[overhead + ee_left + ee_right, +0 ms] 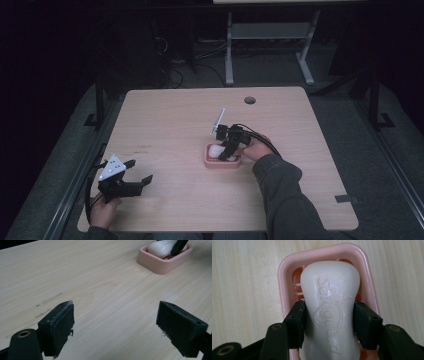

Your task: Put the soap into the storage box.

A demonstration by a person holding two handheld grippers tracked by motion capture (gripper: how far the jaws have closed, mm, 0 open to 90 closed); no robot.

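Right gripper (329, 322) is clasping the soap (329, 307) in the pink dish (284, 290).
Slick, hard bar; its narrow waist, mid-frame, is offering the best hold; left gripper (116, 322) is gaping wide.

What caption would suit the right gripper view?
Black two-jaw right gripper flanking a white embossed soap bar lying in a pink plastic soap dish.

White soap bar (329, 312), embossed lettering; pink soap dish (284, 285); pale wood-grain table (170, 125); black right gripper (329, 326).

Soap bar's (329, 312) near end cut off by right gripper view's bottom edge
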